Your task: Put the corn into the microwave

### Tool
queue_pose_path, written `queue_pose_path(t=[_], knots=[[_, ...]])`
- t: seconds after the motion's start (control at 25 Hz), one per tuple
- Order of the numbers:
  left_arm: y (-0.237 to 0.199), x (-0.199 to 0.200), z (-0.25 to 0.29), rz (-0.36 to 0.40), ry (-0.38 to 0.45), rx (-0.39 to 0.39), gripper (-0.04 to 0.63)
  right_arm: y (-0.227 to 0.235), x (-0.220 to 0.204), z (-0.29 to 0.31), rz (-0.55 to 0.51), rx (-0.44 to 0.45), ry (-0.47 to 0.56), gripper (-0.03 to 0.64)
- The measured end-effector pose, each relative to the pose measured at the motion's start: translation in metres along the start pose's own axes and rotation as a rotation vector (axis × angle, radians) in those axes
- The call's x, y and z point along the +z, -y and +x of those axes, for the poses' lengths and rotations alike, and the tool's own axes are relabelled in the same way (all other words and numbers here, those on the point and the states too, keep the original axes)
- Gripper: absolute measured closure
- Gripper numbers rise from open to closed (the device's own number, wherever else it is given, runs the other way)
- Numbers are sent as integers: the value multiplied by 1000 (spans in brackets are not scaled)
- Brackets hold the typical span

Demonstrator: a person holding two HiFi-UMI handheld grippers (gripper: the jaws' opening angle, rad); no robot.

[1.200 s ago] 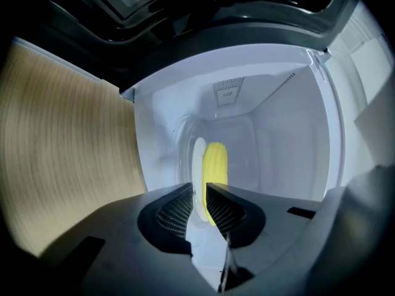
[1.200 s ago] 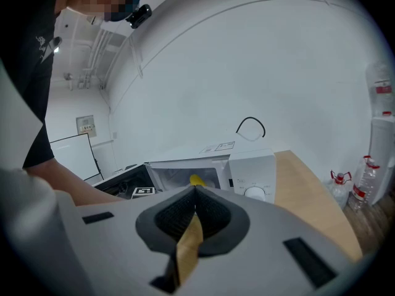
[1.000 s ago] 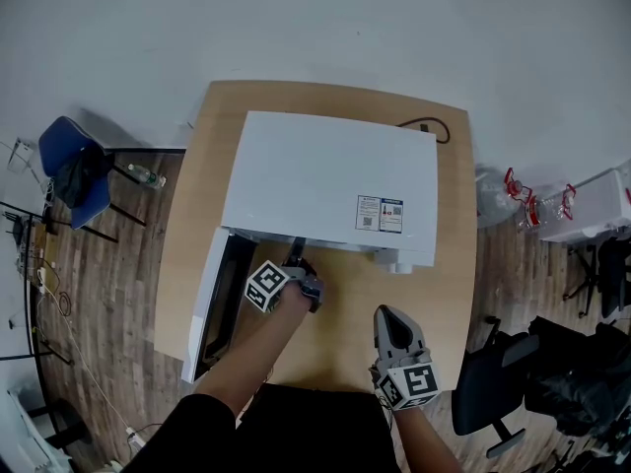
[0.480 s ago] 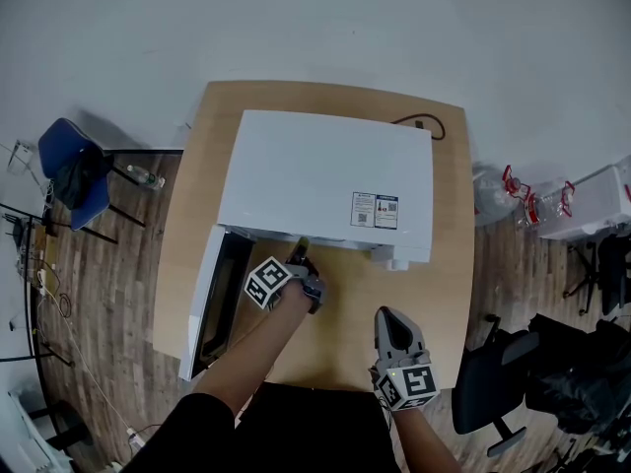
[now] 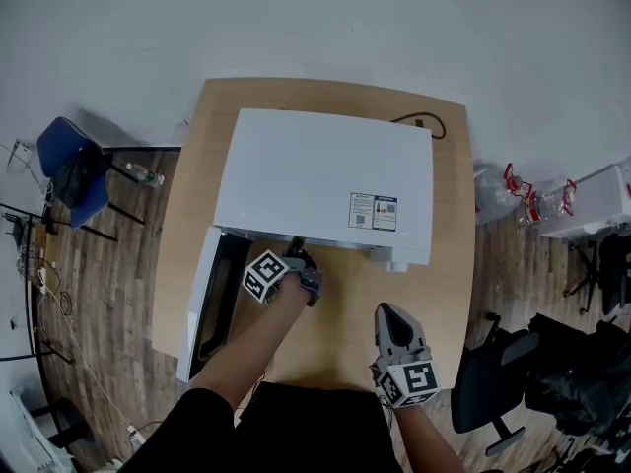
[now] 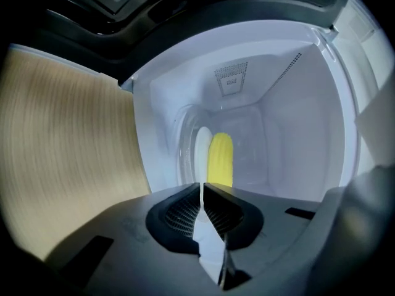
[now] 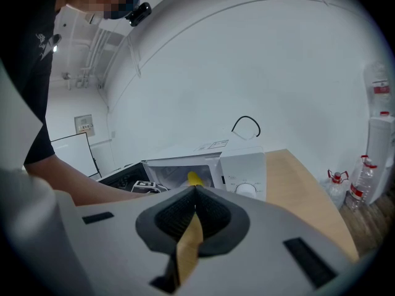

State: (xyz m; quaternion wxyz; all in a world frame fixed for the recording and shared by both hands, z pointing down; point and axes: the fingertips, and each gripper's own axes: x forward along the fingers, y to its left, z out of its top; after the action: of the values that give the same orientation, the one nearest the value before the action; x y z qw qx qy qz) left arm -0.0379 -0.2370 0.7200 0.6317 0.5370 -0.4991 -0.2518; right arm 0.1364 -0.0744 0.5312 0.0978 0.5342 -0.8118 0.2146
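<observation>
The yellow corn lies inside the white microwave on its glass turntable, apart from my jaws. My left gripper sits at the oven's open mouth. Its jaws have just been closing and now stand shut, with nothing between them. The right gripper hovers over the wooden table in front of the control panel, shut and empty. From the right gripper view the corn shows through the open front.
The microwave door swings out to the left past the table's front-left corner. A black cable loops behind the oven. A blue chair stands left of the table, with a black office chair and bottles to the right.
Both grippers stay where they were. The corn rests in the oven, free of the left gripper.
</observation>
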Motion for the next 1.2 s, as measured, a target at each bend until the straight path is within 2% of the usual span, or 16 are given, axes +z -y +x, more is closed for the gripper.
queue_pose_path(t=[0.24, 0.52, 0.88, 1.2], knots=[[2, 3, 5, 12, 1, -9, 569, 2, 3, 6, -5, 9, -3, 557], [3, 5, 3, -9, -1, -27, 569, -2, 7, 9, -13, 8, 7, 557], [30, -17, -43, 130, -88, -90, 569, -21, 22, -13, -48, -10, 58, 557], [68, -44, -116, 228, -163, -196, 574, -46, 25, -50, -61, -66, 113, 557]])
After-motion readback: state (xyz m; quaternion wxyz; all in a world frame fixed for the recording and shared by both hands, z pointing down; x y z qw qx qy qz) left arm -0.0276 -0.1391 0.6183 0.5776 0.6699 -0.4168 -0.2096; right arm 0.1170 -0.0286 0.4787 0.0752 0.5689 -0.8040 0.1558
